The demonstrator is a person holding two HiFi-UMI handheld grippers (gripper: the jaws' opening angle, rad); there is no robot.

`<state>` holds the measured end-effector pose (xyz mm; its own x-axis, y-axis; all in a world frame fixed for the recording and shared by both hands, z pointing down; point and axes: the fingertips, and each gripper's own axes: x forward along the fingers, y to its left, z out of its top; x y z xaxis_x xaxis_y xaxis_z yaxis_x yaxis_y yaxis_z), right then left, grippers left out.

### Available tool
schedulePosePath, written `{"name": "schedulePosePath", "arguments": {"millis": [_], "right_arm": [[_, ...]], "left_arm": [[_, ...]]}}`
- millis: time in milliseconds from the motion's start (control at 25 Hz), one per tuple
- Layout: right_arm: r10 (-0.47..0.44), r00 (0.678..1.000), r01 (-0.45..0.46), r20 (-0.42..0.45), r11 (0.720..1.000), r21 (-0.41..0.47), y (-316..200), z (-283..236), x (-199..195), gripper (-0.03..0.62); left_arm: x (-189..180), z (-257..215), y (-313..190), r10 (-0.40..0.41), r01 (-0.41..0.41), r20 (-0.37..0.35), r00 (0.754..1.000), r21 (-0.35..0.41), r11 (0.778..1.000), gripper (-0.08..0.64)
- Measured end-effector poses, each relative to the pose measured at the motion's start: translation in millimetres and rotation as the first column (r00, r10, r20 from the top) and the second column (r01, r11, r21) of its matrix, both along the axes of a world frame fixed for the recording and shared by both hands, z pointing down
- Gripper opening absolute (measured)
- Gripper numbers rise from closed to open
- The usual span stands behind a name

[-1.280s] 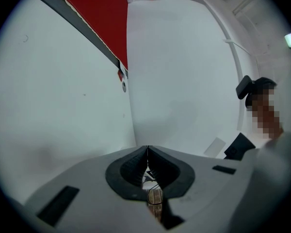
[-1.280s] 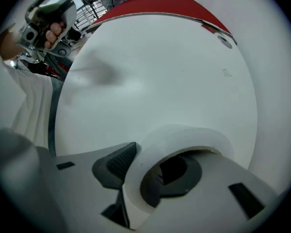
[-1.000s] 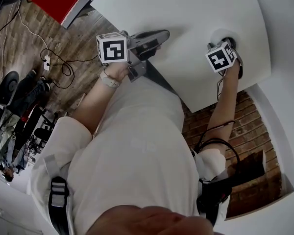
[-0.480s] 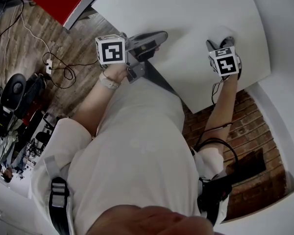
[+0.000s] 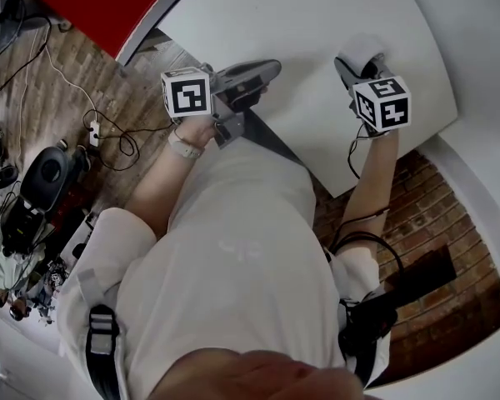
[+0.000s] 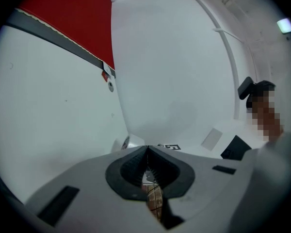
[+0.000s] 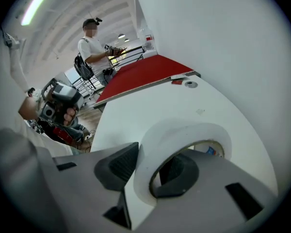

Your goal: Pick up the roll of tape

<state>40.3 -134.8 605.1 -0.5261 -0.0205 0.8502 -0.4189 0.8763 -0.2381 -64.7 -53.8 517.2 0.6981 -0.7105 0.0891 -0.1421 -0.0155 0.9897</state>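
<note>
Head view first: we've got both claws out over the white table point(image 5: 300, 15). The left claw point(image 5: 267, 69) sits near the table's edge, and the right claw point(image 5: 358, 63) is off to its right, pointing downward.

Left gripper view: its jaws are pressed together with nothing in them (just the table and a red panel point(image 6: 63, 18) beyond).

Right gripper view: the roll of tape point(image 7: 184, 130) is clamped by its wall, one pad outside and one inside the hole. It's tilted, with the table behind it.
</note>
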Motion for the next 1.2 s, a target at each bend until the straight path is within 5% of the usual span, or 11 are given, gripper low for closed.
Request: {"name": "schedulePosePath", "arguments": {"millis": [200, 520, 1080, 1200], "right_arm": [[0.054, 0.988, -0.057, 0.142, 0.998, 0.012, -1, -46, -10, 0.121], [0.14, 0.931, -0.173, 0.336, 0.983, 0.069, -1, -132, -4, 0.121], [0.241, 0.729, -0.427, 0.641, 0.892, 0.15, 28, -265, 72, 0.121], [0.245, 0.71, -0.474, 0.66, 0.86, 0.19, 34, -283, 92, 0.121]], "left_arm": [[5, -30, -5, 0.063, -0.074, 0.116, 0.991, 0.092, 0.993, 0.008], [19, -76, -5, 0.124, -0.147, 0.143, 0.982, 0.159, 0.976, 0.008], [74, -169, -23, 0.214, -0.3, 0.254, 0.943, 0.376, 0.877, 0.008], [91, -180, -25, 0.243, -0.326, 0.246, 0.938, 0.395, 0.859, 0.008]]}}
